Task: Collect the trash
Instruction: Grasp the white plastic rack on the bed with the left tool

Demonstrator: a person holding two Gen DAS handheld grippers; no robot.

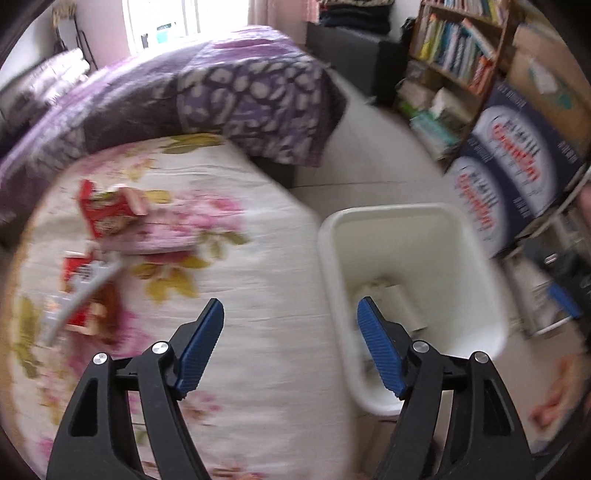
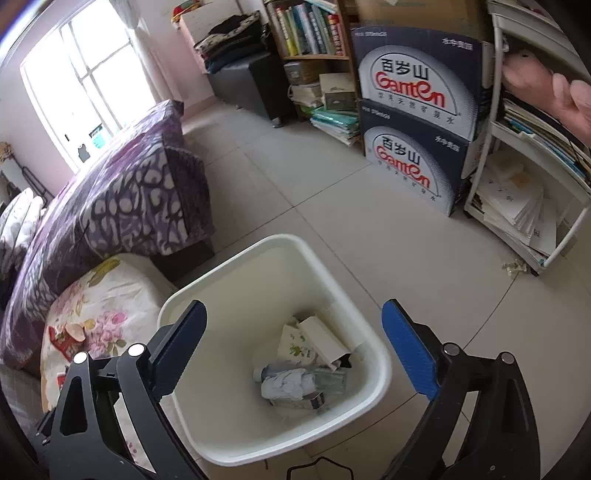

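Observation:
A white plastic bin (image 2: 365,354) stands on the tiled floor beside the floral bed; it also shows in the left wrist view (image 1: 476,266). Inside it lie a crushed plastic bottle (image 2: 295,380), a white carton (image 2: 325,341) and a floral paper. My right gripper (image 2: 291,332) is open and empty above the bin. My left gripper (image 1: 290,332) is open and empty over the bed edge, beside the bin. Red snack boxes (image 1: 107,216) and a red wrapper with a white strip (image 1: 83,291) lie on the floral sheet (image 1: 258,280), left of my left gripper.
A purple patterned quilt (image 1: 240,96) covers the far bed. Two dark blue water cartons (image 2: 417,118) are stacked on the floor by a bookshelf (image 2: 310,33). A white rack of papers (image 2: 517,206) stands at right. A small scrap (image 2: 513,266) lies on the floor.

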